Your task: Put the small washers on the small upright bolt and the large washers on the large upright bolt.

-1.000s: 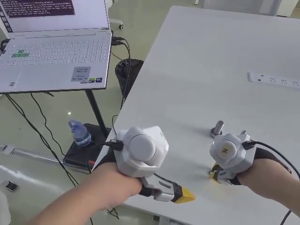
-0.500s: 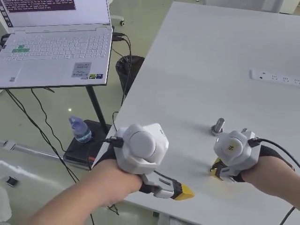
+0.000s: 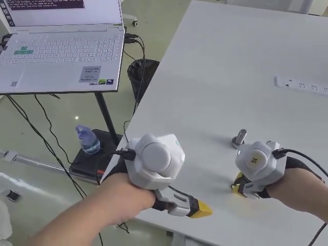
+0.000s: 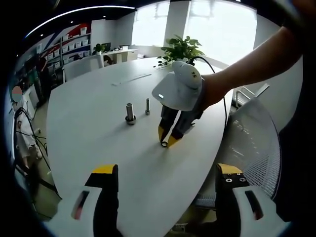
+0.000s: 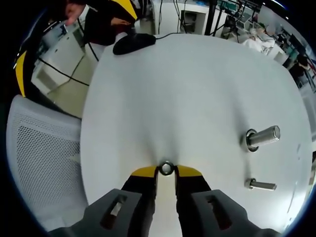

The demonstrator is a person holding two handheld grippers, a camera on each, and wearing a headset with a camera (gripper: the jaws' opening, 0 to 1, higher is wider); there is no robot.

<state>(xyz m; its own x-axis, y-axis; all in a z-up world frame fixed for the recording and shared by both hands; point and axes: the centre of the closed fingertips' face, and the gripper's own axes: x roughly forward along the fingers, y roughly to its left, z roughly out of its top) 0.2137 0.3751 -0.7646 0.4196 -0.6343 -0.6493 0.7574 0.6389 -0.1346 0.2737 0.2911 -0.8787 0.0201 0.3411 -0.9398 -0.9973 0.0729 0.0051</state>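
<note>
Right gripper view: right gripper [image 5: 166,173] pinches one washer [image 5: 166,164]; two bolts [image 5: 261,136] [image 5: 260,185]; left gripper [image 4: 167,169] spread.

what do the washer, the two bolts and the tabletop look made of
washer: looks like bare steel, a shiny grey ring with bright glints.
large bolt and small bolt: likely the same, silvery with a dull sheen.
table: smooth matte white, probably laminate.
</note>
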